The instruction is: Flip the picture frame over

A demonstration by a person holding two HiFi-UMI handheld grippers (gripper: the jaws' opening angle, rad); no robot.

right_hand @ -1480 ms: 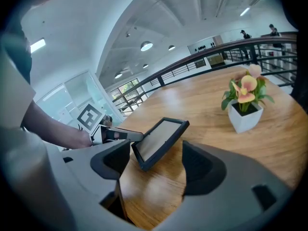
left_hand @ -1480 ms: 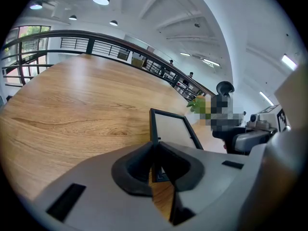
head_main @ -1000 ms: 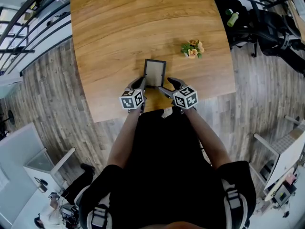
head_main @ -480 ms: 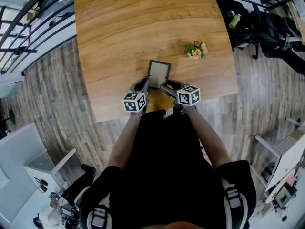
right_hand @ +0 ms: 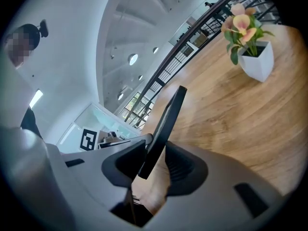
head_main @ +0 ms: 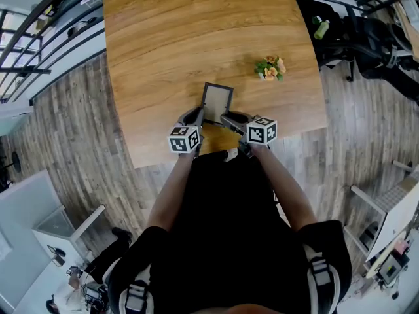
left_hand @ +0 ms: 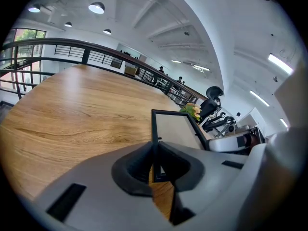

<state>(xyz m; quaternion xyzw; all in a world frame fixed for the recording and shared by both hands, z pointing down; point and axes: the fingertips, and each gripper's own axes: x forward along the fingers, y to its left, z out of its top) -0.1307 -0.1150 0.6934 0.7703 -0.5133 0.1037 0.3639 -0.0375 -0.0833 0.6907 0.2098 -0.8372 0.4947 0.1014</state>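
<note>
The picture frame [head_main: 217,101] is held tilted up off the wooden table [head_main: 196,31], at the middle of the head view near the table's lower edge. The left gripper [head_main: 197,115] pinches the frame's left rail. The right gripper [head_main: 229,118], whose jaws have just been closing, has its pads on the right rail. A small flower pot [head_main: 269,68] stands at the upper right, well apart.

Matt grey plastic is seen on the left gripper [left_hand: 155,162]; ahead, a matt black frame [left_hand: 175,129] and satin-finished wooden table [left_hand: 72,114]
</note>
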